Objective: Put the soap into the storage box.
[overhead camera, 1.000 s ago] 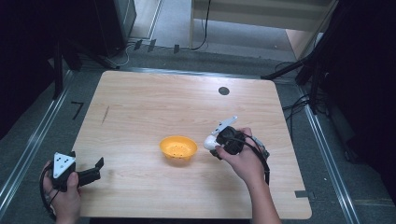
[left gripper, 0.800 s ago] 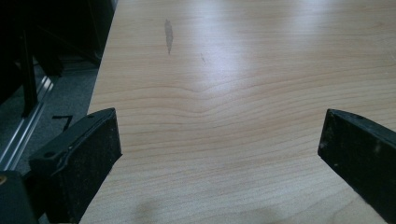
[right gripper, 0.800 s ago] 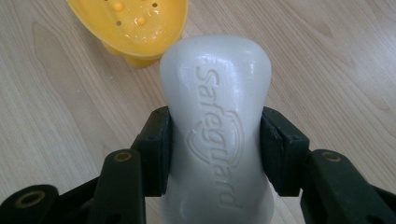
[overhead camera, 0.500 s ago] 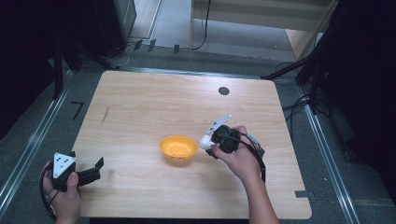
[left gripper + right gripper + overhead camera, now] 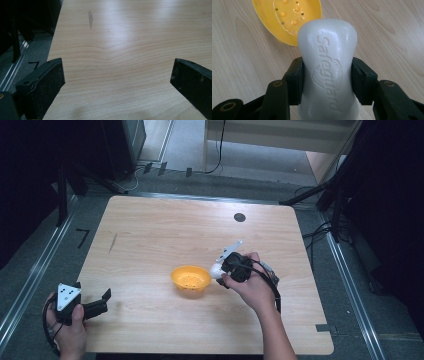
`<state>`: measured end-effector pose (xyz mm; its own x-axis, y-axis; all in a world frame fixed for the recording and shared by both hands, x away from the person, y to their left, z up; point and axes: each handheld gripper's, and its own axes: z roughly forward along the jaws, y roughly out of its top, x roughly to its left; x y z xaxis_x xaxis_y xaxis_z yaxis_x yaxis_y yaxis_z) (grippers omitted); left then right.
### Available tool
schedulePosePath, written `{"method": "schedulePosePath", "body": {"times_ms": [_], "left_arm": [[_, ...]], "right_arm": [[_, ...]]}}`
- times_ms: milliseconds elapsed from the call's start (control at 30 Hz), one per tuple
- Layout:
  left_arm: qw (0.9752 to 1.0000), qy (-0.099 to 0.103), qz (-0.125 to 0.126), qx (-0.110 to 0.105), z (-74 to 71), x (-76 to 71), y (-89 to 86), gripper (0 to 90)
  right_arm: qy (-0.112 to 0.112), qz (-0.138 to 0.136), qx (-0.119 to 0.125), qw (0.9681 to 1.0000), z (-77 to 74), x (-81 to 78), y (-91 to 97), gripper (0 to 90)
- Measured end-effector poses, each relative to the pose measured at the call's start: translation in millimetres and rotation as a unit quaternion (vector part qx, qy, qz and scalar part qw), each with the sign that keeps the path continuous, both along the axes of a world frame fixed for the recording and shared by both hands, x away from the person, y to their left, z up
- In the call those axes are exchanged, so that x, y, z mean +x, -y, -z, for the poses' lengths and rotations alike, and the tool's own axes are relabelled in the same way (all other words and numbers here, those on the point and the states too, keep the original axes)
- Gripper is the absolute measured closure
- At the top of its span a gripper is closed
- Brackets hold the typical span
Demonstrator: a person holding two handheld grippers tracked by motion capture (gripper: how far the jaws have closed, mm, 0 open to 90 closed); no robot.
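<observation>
The right gripper [image 5: 327, 82] clamps a white waisted bar of soap [image 5: 327, 67], its tip just short of the yellow perforated plastic soap dish [image 5: 287, 17] ahead. Pick-up looks done; placing in the dish remains. The left gripper [image 5: 117, 82] gapes empty, well apart.

The soap bar [image 5: 327, 65] is plain white, with a raised "Safeguard" word and shield outline in the same white. The soap dish [image 5: 287, 17] is bright orange-yellow, its inside dotted with small round bumps and dark drain holes. The table [image 5: 165, 235] is pale wood with fine grain lines, a short dark streak near its left side and a small black disc [image 5: 239, 217] near its far edge. Both grippers' jaws are matt black; the left gripper [image 5: 95, 306] carries a grey three-cornered plate with dark dots
</observation>
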<state>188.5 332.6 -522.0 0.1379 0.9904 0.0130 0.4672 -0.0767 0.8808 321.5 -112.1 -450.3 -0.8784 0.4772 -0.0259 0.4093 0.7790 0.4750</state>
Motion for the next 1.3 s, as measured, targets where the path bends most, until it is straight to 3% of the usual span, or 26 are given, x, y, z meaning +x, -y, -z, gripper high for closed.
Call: {"method": "schedulePosePath", "body": {"times_ms": [1300], "left_arm": [[1.0, 0.002, 0.0, 0.002, 0.2, -0.2, 1.2, 0.0]], "right_arm": [[0.005, -0.035, -0.01, 0.9993, -2.8, 3.5, -23.0, 50.6]]}}
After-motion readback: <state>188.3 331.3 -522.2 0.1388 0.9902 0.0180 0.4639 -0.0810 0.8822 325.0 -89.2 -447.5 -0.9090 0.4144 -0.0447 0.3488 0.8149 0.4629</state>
